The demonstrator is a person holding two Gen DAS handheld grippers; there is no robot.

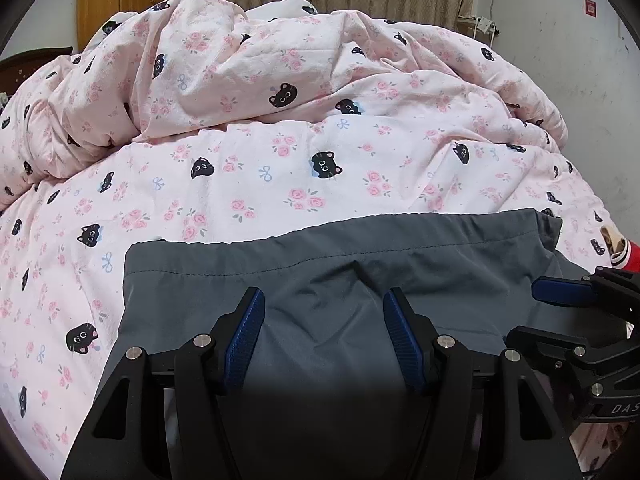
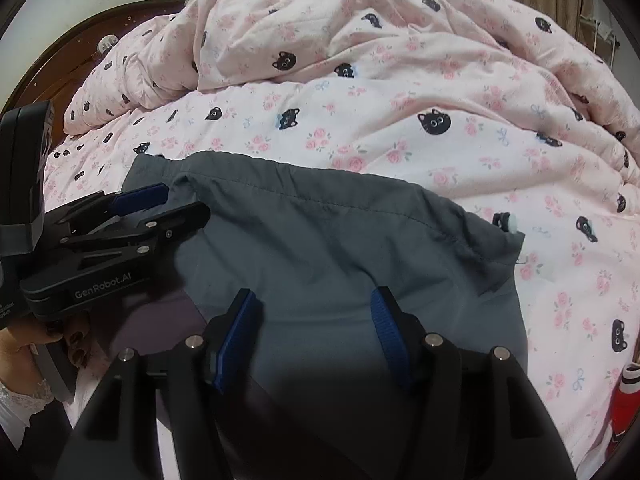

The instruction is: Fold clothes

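Roughly, big to small:
Bed: covered w/ pink quilt (image 1: pixel 280 168), cat-and-rose print, bunched high at the far side, flatter near the cameras.
Garment: grey garment (image 1: pixel 360 280) lies spread on the flat near part of the quilt, stitched hem edge toward the bunched quilt, creased in the middle.
Left tongs (image 1: pixel 324 300): over the garment's near half, blue pads apart, no cloth pinched btw them.
Right tongs (image 2: pixel 314 300): just beside the left ones, over the same garment, jaws apart, nothing clamped; only grey cloth shows btw the pads.
Hand (image 2: pixel 48 336): on the left tongs' handle, dark nails, lace cuff.
Red item (image 2: pixel 624 400): at the quilt's right edge, red w/ white stripes, can't tell what it is.
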